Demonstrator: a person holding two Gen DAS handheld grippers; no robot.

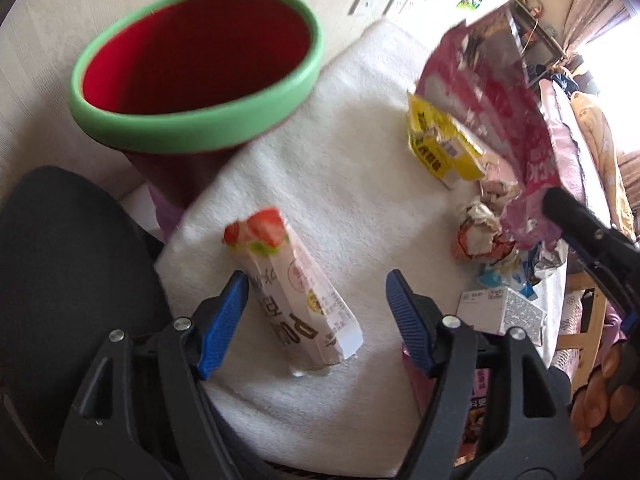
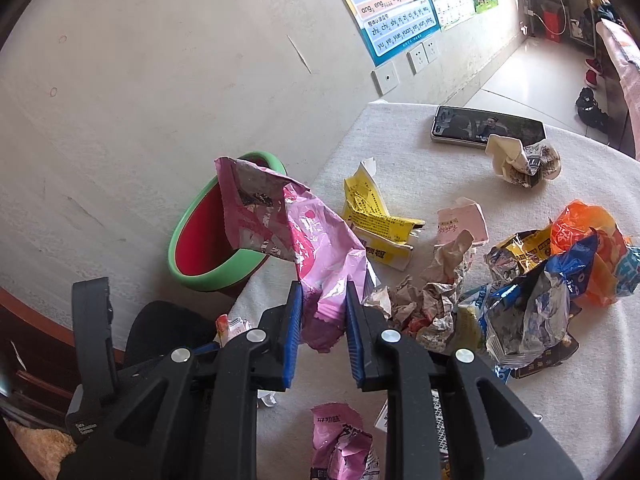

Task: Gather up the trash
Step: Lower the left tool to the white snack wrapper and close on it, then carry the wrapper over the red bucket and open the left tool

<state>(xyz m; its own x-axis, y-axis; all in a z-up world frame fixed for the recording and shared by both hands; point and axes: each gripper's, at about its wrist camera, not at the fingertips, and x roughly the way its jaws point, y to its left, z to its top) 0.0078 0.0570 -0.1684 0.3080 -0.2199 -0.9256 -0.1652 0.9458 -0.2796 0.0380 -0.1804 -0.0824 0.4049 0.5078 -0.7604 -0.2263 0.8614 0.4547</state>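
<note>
A red bin with a green rim (image 1: 196, 68) stands beside the table at the left; it also shows in the right wrist view (image 2: 224, 236). My right gripper (image 2: 320, 312) is shut on a pink snack bag (image 2: 308, 248) and holds it above the table, near the bin. The bag also shows in the left wrist view (image 1: 492, 96). My left gripper (image 1: 316, 292) is open, its fingers on either side of a strawberry milk carton (image 1: 296, 284) lying on the white tablecloth (image 1: 352, 184).
Crumpled wrappers (image 2: 552, 272), a torn yellow box (image 2: 376, 220), paper scraps (image 2: 432, 300), another pink wrapper (image 2: 340, 440) and a phone (image 2: 488, 126) lie on the table. A small white carton (image 1: 500, 312) sits right of my left gripper. The wall is just behind the bin.
</note>
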